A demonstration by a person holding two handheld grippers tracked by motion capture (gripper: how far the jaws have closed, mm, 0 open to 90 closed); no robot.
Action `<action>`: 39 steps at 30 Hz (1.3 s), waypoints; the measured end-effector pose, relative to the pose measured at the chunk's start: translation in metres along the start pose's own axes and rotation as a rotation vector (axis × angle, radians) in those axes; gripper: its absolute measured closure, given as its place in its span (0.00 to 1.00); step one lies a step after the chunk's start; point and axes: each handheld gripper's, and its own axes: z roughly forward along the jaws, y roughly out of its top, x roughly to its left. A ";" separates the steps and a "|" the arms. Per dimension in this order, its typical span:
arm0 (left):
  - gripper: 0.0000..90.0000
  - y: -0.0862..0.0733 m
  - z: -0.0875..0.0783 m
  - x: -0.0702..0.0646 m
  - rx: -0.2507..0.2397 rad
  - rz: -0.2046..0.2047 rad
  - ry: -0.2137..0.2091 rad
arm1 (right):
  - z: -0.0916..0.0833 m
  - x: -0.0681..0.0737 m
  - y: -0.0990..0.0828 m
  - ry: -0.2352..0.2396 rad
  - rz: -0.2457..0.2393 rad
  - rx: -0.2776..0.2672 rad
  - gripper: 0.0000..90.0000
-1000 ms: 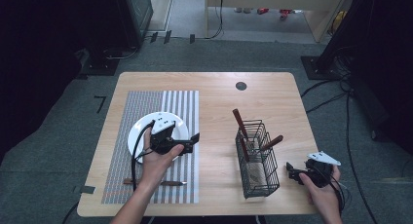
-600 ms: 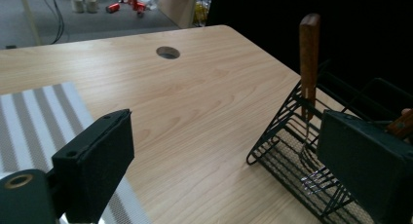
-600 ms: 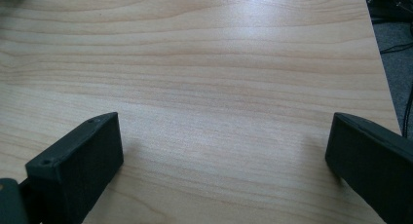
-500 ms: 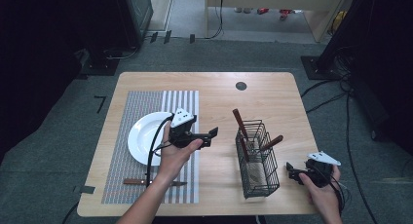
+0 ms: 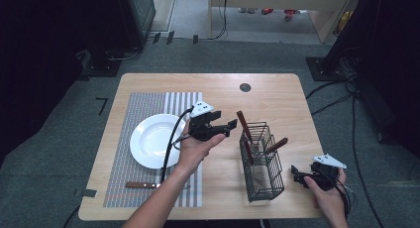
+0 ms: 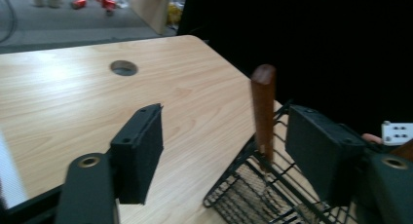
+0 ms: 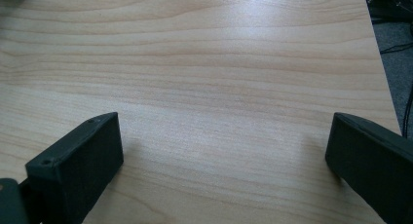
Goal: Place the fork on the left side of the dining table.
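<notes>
The left hand-held gripper is held above the middle of the bench, between the white plate and the wire basket. Its jaws stand wide apart with nothing between them. In the left gripper view they frame a brown wooden handle that stands upright at the near corner of the basket, with the round hole in the bench top farther off.

The plate sits on a striped mat toward the left edge of the bench. A knife with a wooden handle lies on the mat near the front edge. Two more handles stick out of the basket: one leaning toward the back, one toward the right edge.

The right hand-held gripper rests low near the front right corner, just beside the basket. In the right gripper view its jaws are spread wide over bare wood, holding nothing.
</notes>
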 end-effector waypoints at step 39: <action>0.92 0.030 0.013 -0.014 -0.048 0.012 -0.240 | 0.000 0.000 0.000 0.000 0.000 0.000 0.00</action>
